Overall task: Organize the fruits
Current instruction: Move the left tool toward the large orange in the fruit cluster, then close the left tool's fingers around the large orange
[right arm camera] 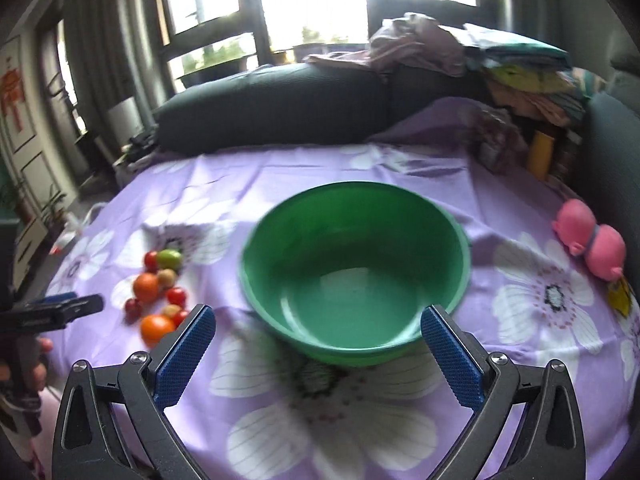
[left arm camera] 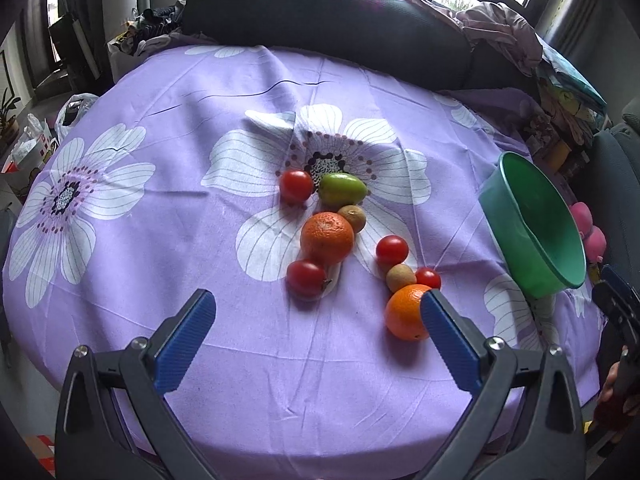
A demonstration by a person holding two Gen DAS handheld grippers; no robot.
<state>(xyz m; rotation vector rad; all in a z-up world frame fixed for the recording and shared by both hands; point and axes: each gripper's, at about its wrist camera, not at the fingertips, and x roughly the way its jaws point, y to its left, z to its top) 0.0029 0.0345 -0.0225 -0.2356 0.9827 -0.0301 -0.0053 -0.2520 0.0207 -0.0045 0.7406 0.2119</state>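
Fruits lie in a cluster on the purple flowered cloth (left arm camera: 160,240): two oranges (left arm camera: 327,238) (left arm camera: 404,312), several red tomatoes (left arm camera: 296,186), a green fruit (left arm camera: 342,189) and two small brown fruits (left arm camera: 353,217). My left gripper (left arm camera: 318,312) is open and empty, hovering just in front of the cluster, its right finger (left arm camera: 448,340) beside the near orange. An empty green bowl (right arm camera: 356,272) stands to the right; it also shows in the left wrist view (left arm camera: 536,224). My right gripper (right arm camera: 318,328) is open and empty in front of the bowl. The fruit cluster (right arm camera: 158,292) shows at left.
A pink toy (right arm camera: 592,236) lies right of the bowl. A dark sofa cushion (left arm camera: 328,16) and piled clothes (right arm camera: 420,52) lie behind the table. The table's edge curves close on the left and near sides. The left gripper (right arm camera: 52,312) shows at the right wrist view's left edge.
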